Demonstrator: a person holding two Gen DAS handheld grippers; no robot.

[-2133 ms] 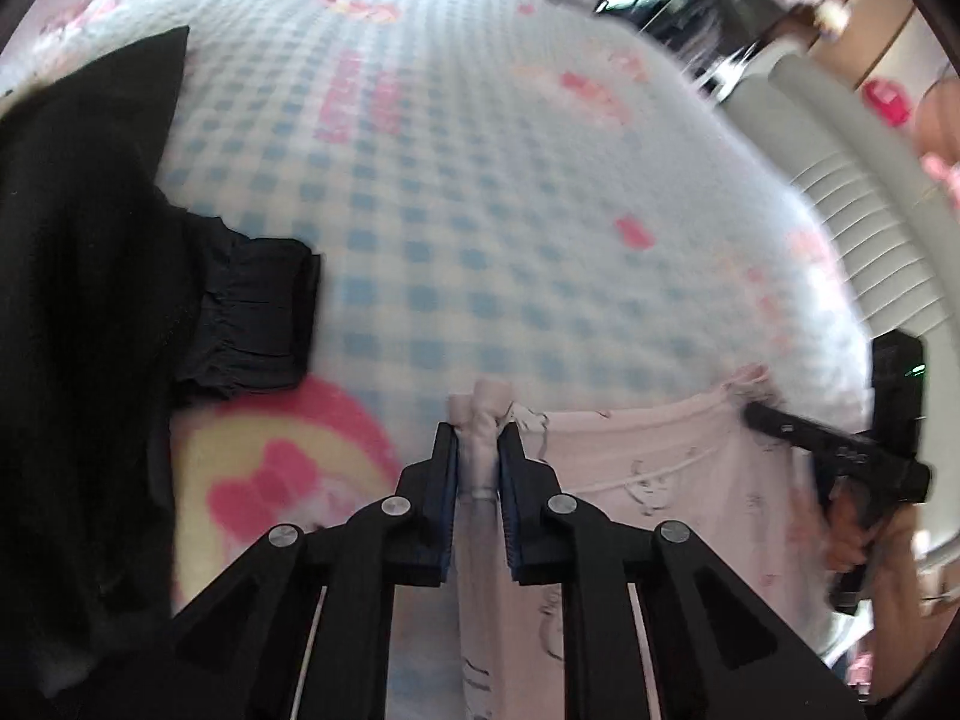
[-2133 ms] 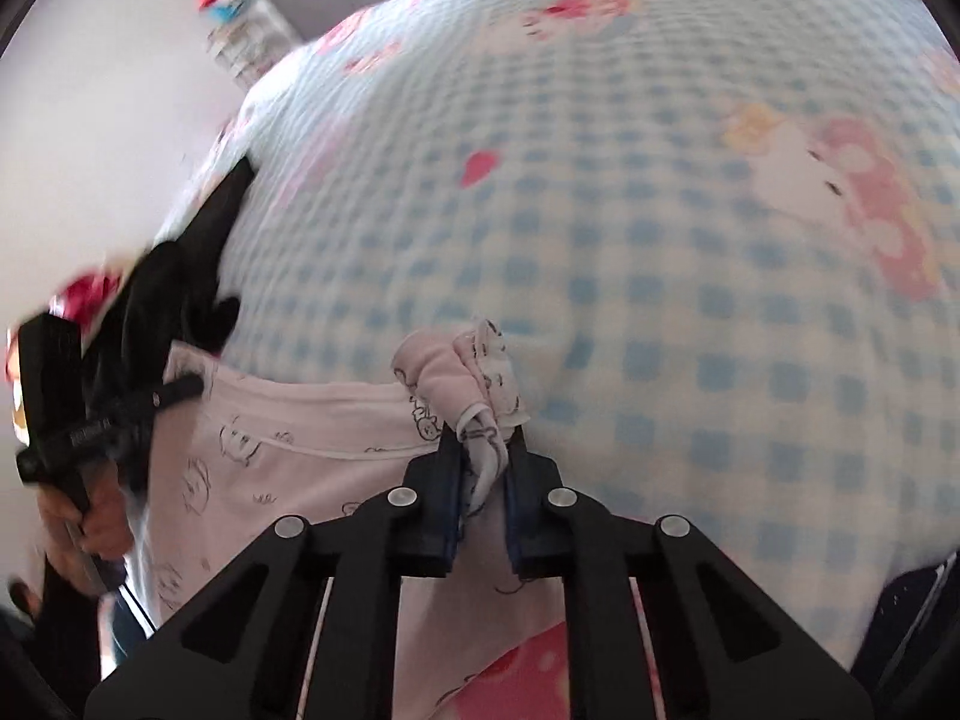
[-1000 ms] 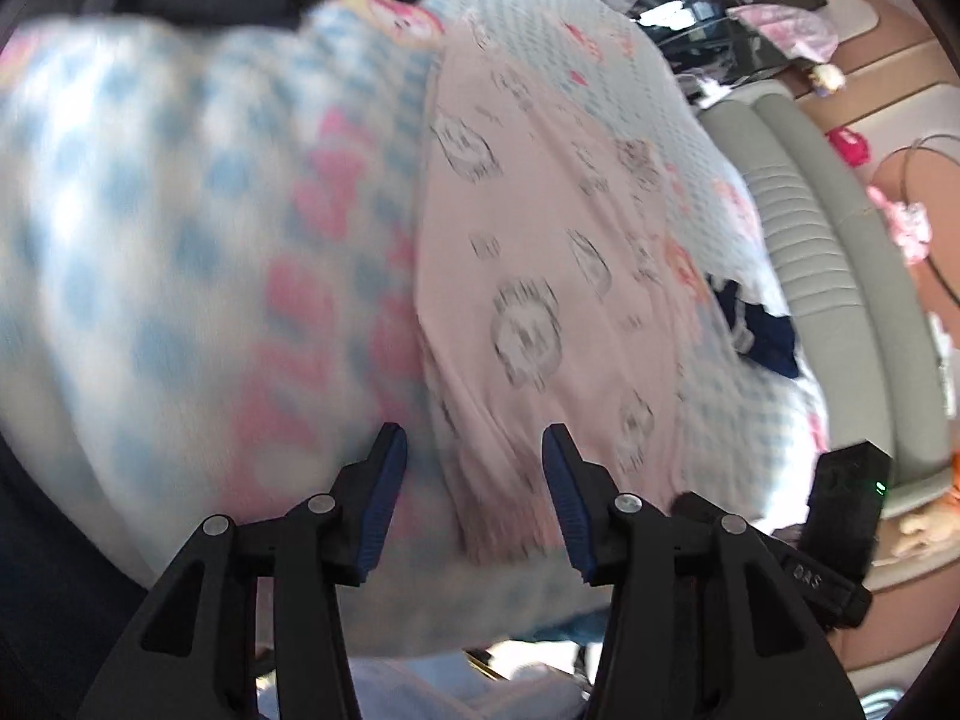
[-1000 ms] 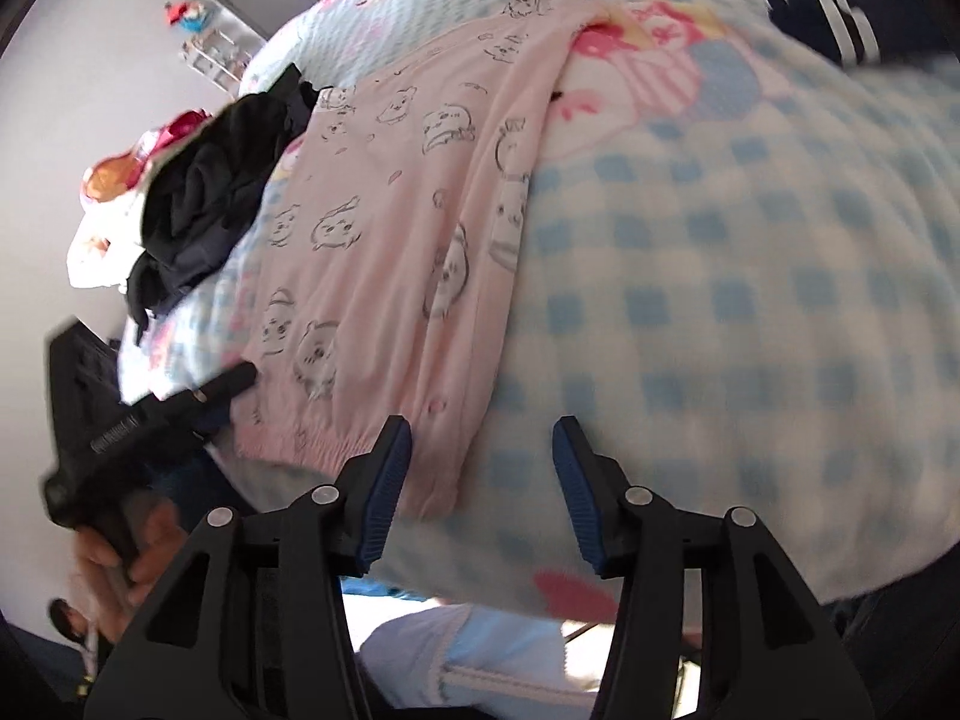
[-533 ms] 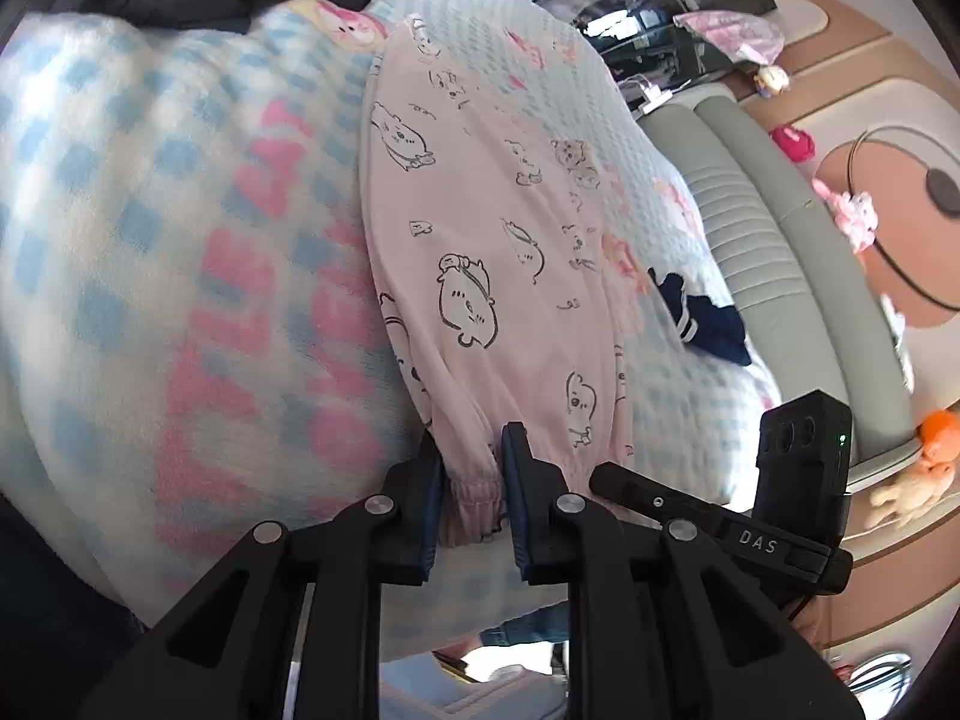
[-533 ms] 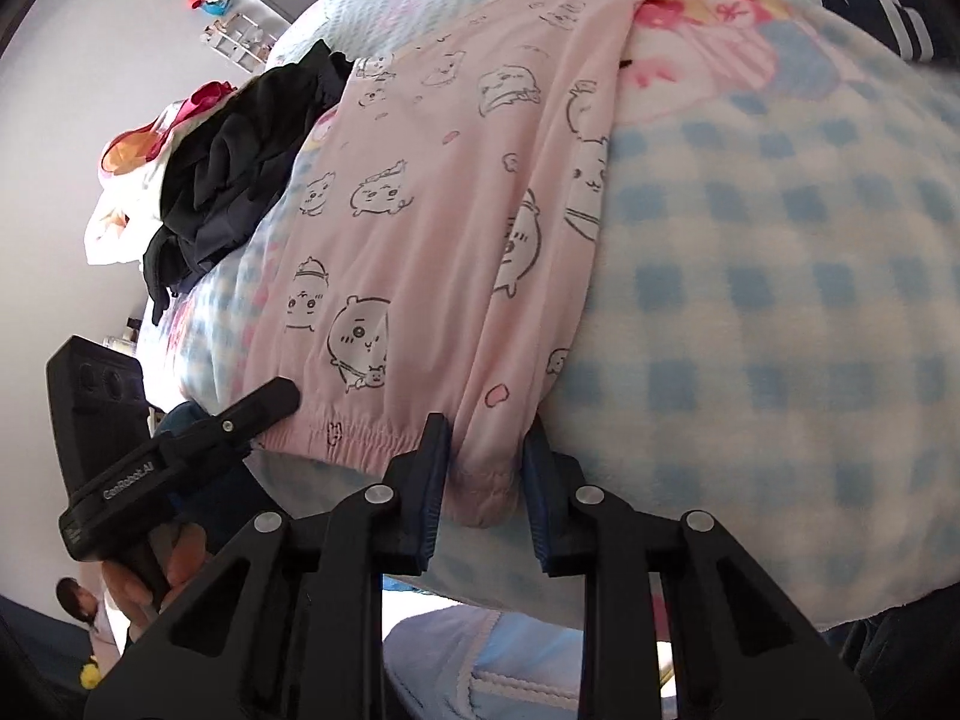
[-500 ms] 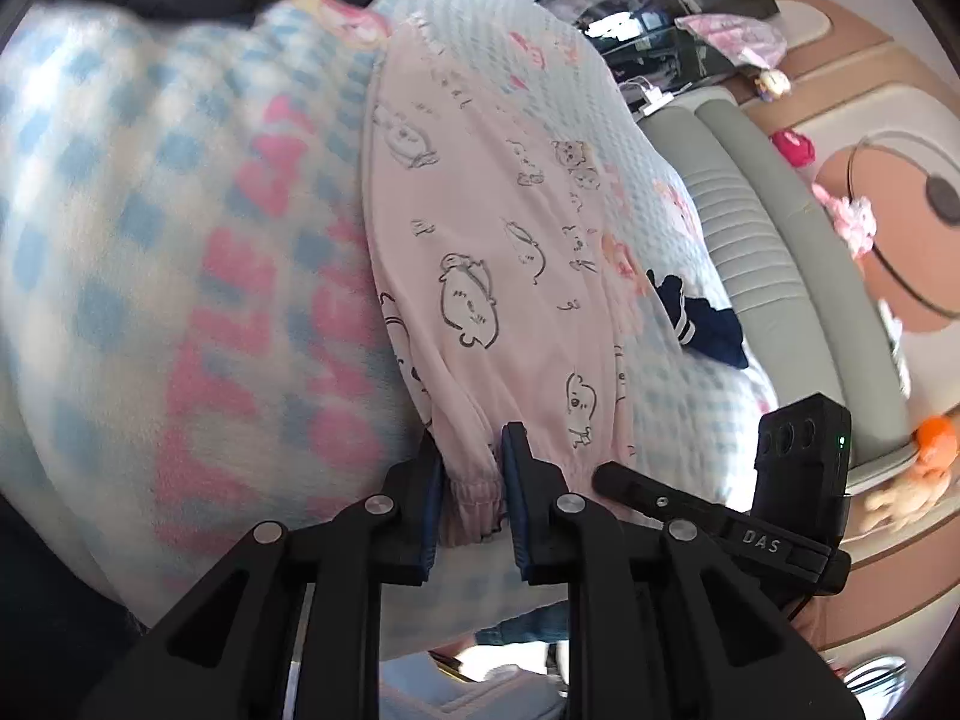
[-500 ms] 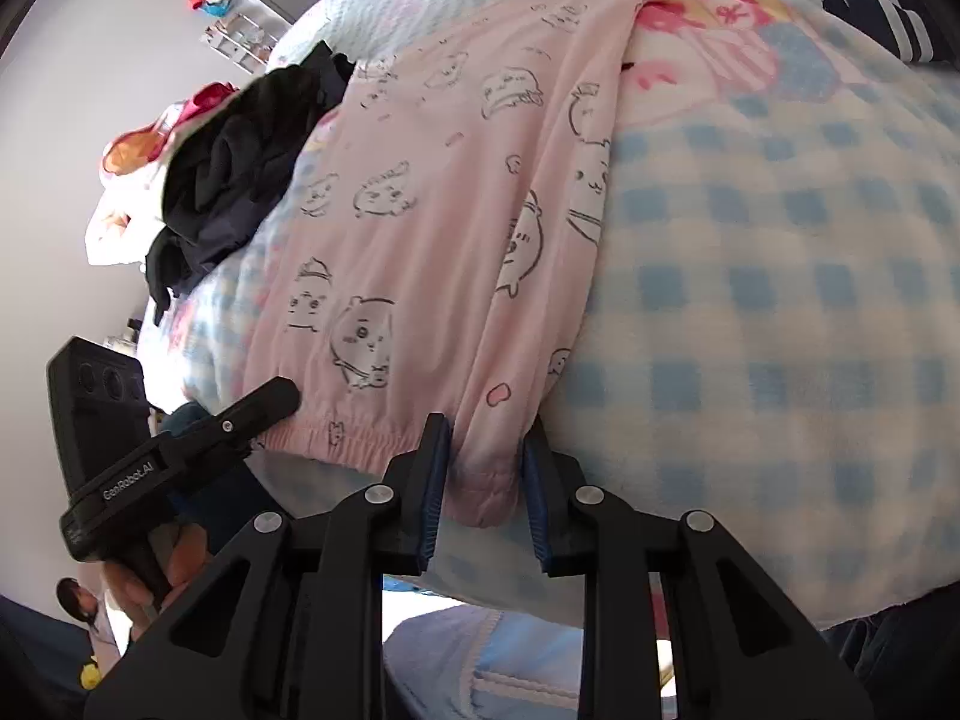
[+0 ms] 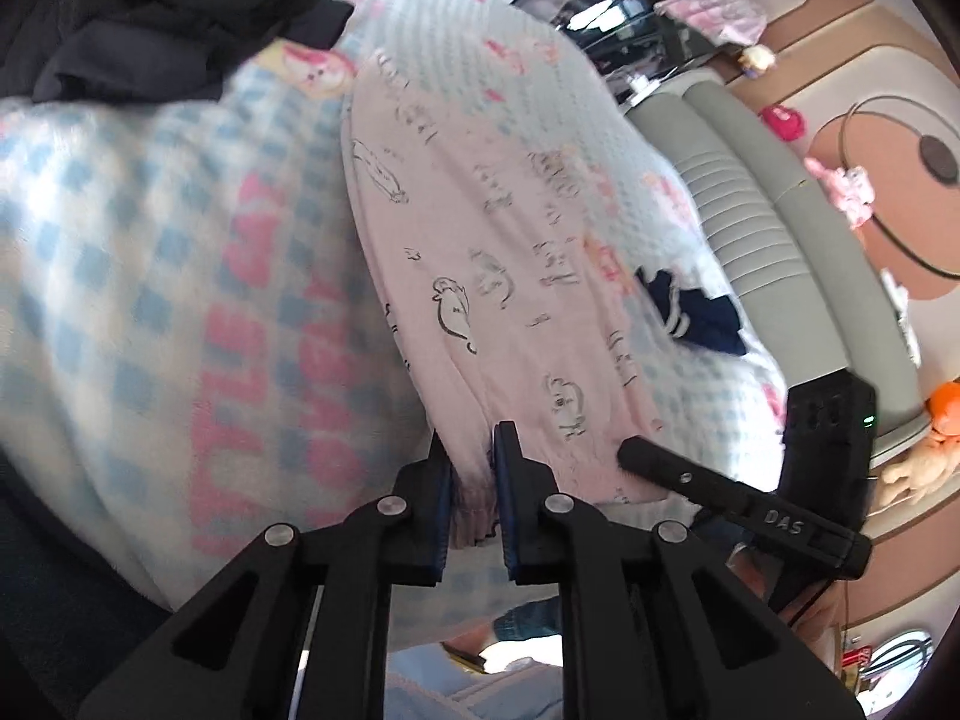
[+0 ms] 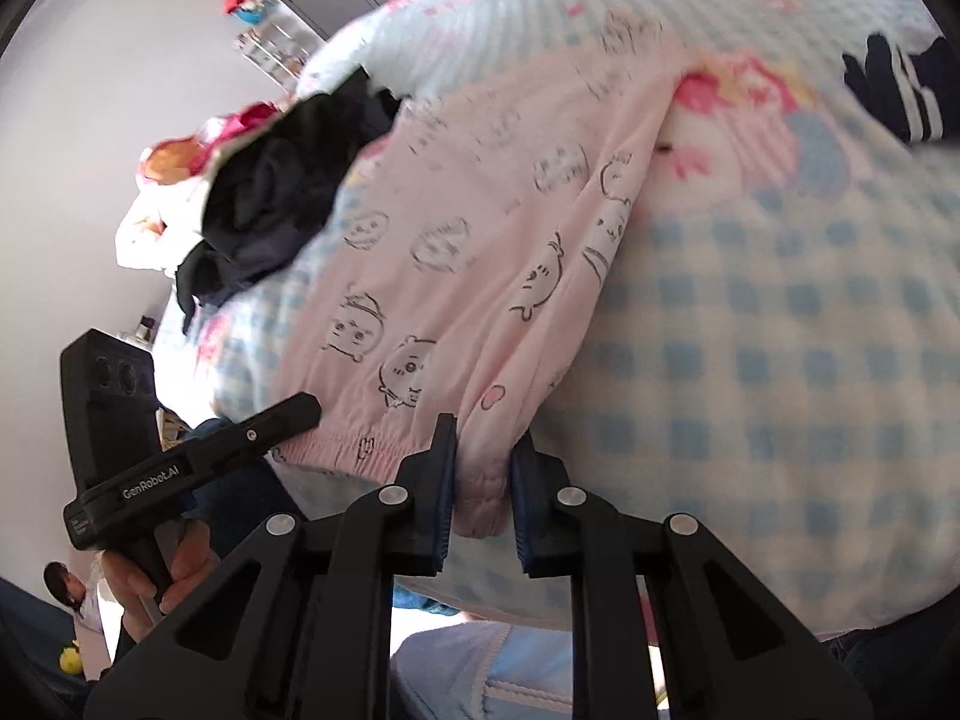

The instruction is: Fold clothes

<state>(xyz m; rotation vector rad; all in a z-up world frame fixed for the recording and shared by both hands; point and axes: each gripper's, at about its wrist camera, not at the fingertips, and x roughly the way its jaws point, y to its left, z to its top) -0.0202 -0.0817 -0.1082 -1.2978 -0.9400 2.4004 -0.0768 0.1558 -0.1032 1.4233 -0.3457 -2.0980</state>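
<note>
Pink pyjama trousers [image 9: 510, 276] lie flat along the bed [image 9: 120, 252]. Left claw [image 9: 471, 480] and right claw [image 10: 480, 468], jaws closing, each pinch a corner of the gathered hem (presumably to carry it over for a fold).

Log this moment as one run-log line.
step: gripping hem | left gripper: closing on pink pants | right gripper: closing on same hem | surface: checked blanket
</note>
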